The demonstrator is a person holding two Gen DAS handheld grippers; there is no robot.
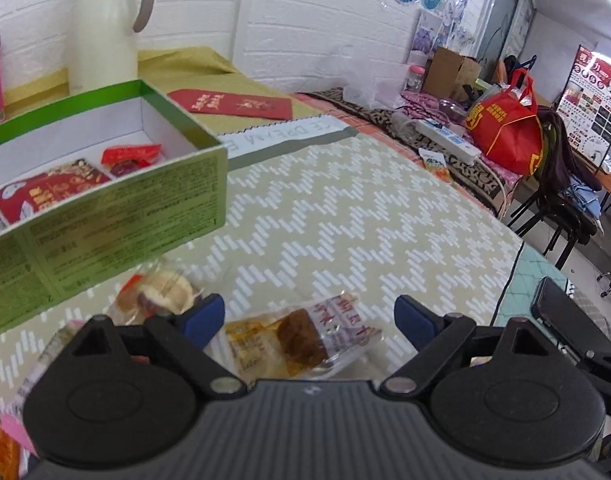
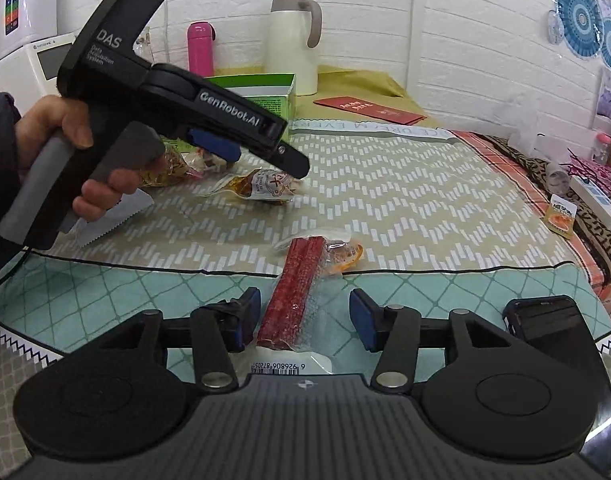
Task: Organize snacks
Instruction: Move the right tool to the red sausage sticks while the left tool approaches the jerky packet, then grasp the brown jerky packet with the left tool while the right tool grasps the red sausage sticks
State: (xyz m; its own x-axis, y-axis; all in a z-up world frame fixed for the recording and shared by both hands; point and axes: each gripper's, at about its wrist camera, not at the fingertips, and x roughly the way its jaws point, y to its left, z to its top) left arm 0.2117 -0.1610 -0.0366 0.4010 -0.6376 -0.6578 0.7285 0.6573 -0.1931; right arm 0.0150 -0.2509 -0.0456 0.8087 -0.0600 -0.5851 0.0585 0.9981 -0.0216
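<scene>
Left hand-held gripper wide, empty, over meat snack packet | right hand-held gripper wide astride sausage pack, pads clear | green box at 10 o'clock | step: picking up snacks | next: close, carry to box

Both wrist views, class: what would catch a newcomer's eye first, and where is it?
The green box stands at the left of the left wrist view with red snack packets inside. In the right wrist view a red sausage pack lies between the right gripper's open fingers. Behind it, a cream jug stands against the white wall.
</scene>
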